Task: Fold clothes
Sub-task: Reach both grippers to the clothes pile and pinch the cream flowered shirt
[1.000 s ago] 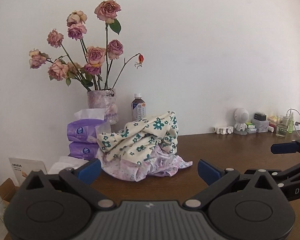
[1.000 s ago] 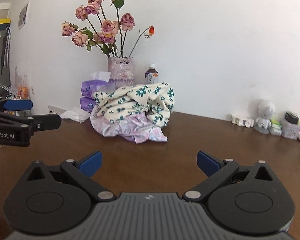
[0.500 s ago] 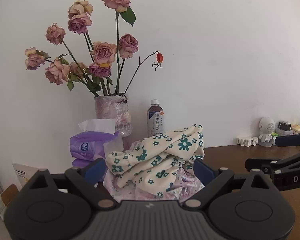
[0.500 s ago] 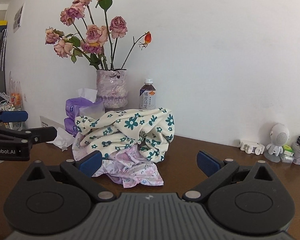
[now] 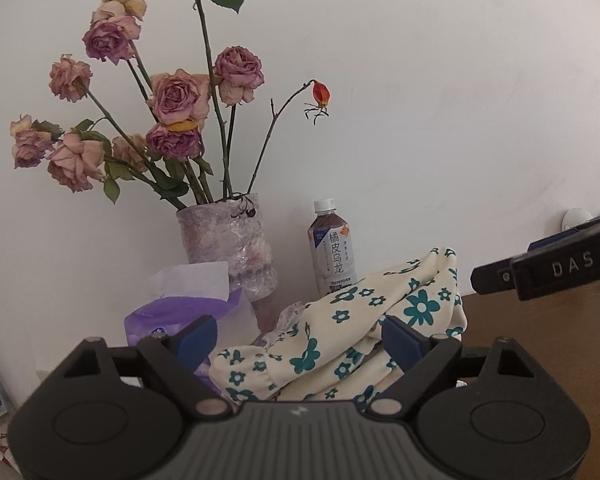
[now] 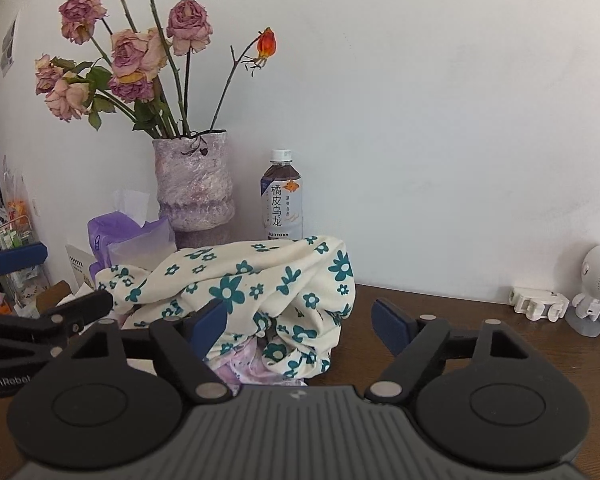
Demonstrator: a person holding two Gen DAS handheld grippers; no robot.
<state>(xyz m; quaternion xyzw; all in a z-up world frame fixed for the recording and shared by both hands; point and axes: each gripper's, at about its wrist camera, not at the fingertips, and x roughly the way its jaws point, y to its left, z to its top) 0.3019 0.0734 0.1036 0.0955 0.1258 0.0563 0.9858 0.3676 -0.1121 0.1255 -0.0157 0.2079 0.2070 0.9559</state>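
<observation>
Well, I see a mottled vase (image 6: 194, 184) holding dried roses (image 6: 134, 56), a capped tea bottle (image 6: 282, 200) of dark liquid, and a purple tissue pack (image 6: 130, 236) with tissue sticking out. My crumpled floral garment (image 6: 252, 284) lies heaped over pink cloth (image 6: 252, 364) on the table (image 6: 480, 312). Both my left gripper (image 5: 300, 338) and right gripper (image 6: 296, 322) are spread wide, empty, right at the heap.

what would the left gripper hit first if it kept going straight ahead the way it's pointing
Most likely the cream floral garment: it fills the space between the open left gripper fingers, on top of the clothes pile. The vase and bottle stand behind it. Exact depth is unclear.
</observation>
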